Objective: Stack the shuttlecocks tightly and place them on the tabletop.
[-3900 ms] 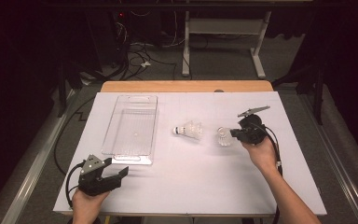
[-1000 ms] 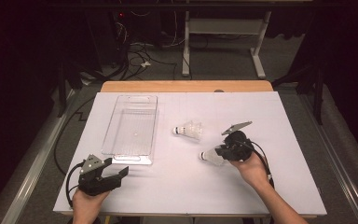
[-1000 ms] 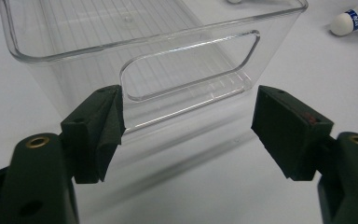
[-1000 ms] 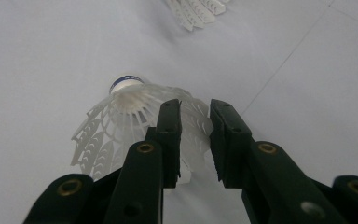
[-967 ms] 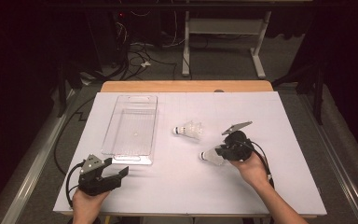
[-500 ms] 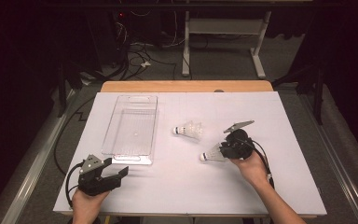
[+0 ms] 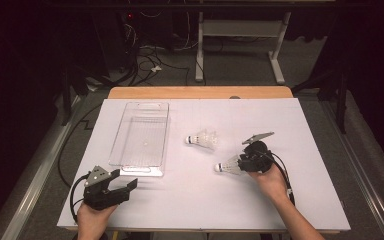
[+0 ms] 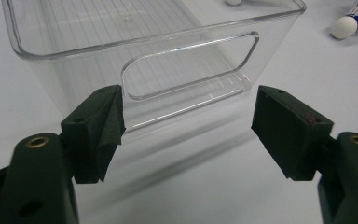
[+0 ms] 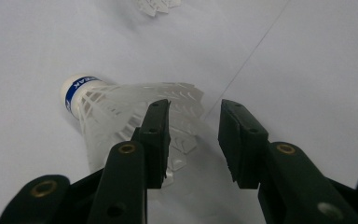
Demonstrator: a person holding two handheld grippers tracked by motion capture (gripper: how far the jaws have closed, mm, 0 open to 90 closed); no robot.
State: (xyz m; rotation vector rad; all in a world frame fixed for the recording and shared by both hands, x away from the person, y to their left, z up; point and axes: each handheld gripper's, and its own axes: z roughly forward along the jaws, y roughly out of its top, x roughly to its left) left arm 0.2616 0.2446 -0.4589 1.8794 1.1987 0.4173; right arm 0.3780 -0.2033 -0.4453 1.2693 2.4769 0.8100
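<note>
At the lower left of the high view our left tool (image 7: 125, 186) rests on the tabletop (image 7: 300, 120) with its jaws wide and nothing between them. Its own view shows it aimed at the near handle end of the clear tray (image 7: 141, 137), close to it but not touching.

Right of the tray, a shuttlecock (image 7: 203, 140) lies near the middle of the frame, cork to the left.

Further right and lower, a second shuttlecock (image 7: 228, 166) lies just ahead of our right tool (image 7: 244, 163). In the right gripper view the jaws stand narrowly parted. One jaw overlaps the feather skirt (image 9: 135, 116), while the gap between them seems to hold nothing.

We judge the risks to be these. Closing from here may catch only the skirt's edge or miss it, nudging the light shuttlecock away. A hard squeeze could crush the feathers.
</note>
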